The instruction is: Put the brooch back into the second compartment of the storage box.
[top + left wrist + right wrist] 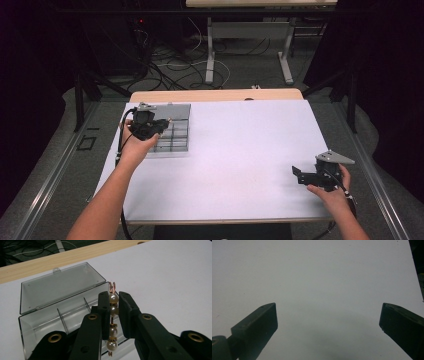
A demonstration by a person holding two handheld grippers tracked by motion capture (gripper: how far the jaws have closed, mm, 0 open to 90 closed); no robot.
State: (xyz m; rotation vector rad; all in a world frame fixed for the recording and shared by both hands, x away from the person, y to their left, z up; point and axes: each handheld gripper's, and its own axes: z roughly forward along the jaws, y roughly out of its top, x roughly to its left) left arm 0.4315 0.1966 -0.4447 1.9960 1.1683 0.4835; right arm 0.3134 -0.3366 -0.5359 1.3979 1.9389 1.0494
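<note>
My left gripper [114, 300] is shut on a string of pearl beads [113, 305] with a copper wire loop at its top end; the beads stand upright between the pads. It hovers over a clear plastic compartment box [50, 315] whose lid lies open toward the back. In the high view that left gripper [162, 125] sits above the box [179, 135] at the sheet's left rear. My right gripper [298, 175] rests low at the right front of the table, and in its own view the jaws [328, 315] stand wide apart over bare white sheet.
A white sheet [240, 150] covers the table, with a wooden edge [215, 95] showing at the back. Beyond it stand table legs and loose cables [200, 65] on the floor. The box has several dividers inside.
</note>
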